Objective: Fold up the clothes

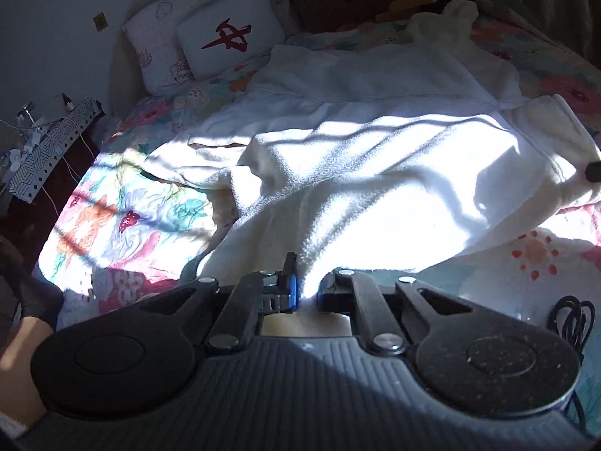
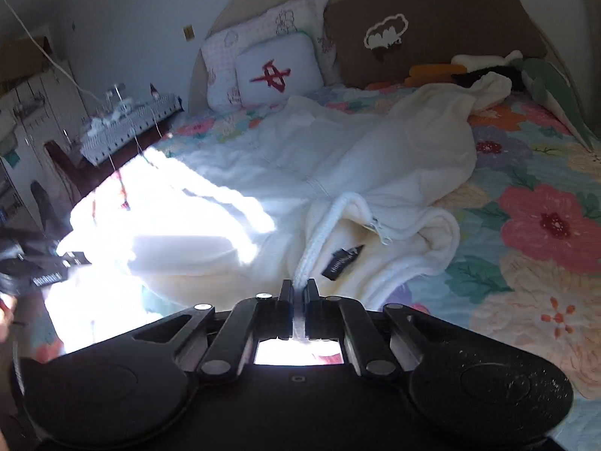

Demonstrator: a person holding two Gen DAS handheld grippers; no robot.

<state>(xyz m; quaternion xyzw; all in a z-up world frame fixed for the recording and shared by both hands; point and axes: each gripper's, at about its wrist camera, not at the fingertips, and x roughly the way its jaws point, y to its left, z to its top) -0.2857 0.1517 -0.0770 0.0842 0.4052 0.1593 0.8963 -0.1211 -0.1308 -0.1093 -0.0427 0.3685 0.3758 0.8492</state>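
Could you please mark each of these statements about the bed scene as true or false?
1. Both grippers are shut on the white fleece garment. True: the left gripper and the right gripper each pinch its near edge.
2. The garment has a zipper. True.
3. The bedspread is plain grey. False: it has a colourful flower print.
4. The small pillow bears a blue mark. False: the mark is red.
5. The garment is neatly folded into a square. False: it lies spread and rumpled across the bed.
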